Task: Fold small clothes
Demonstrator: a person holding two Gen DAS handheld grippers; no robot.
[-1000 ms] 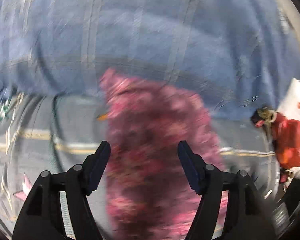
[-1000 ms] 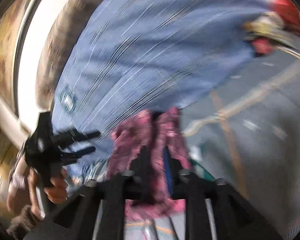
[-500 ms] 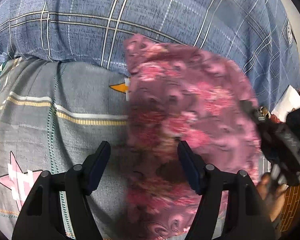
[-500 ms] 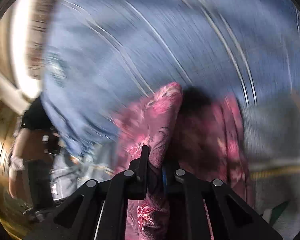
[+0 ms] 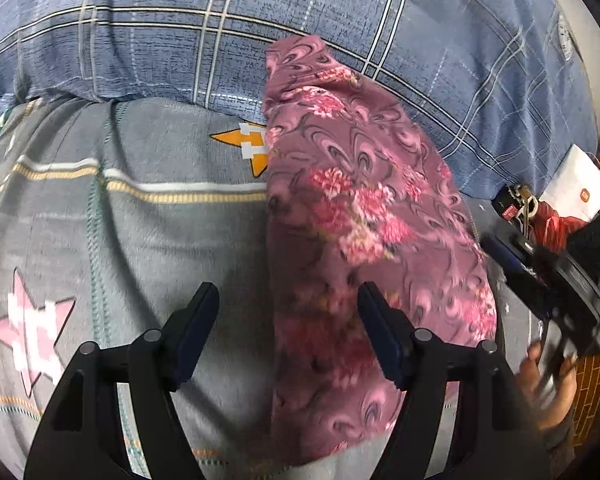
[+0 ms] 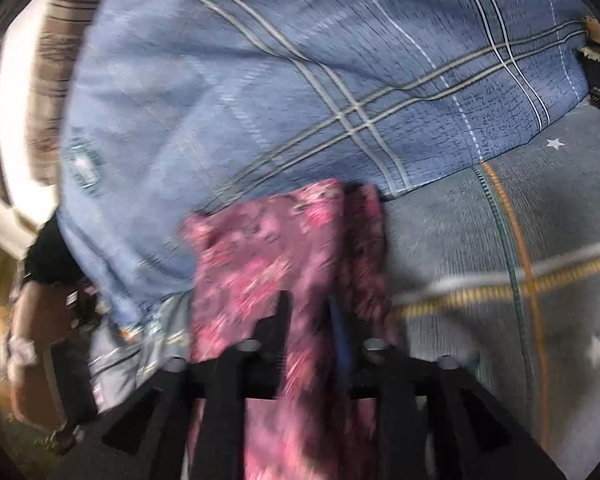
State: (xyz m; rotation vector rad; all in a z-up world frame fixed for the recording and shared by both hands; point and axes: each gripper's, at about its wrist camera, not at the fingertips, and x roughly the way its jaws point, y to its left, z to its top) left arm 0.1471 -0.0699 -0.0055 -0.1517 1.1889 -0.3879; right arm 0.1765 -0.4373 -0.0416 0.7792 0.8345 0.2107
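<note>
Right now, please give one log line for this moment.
left gripper: open | right gripper: shut on pink floral garment | garment over grey bedsheet

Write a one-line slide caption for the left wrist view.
Open left gripper hovers beside pink floral garment draped across grey star-print bedsheet.

One pink floral garment (image 5: 364, 216), one blue plaid pillow (image 5: 260, 28), one star-patterned grey bedsheet (image 5: 100, 232), two black grippers, left (image 5: 288, 340) and right (image 6: 308, 340).
</note>
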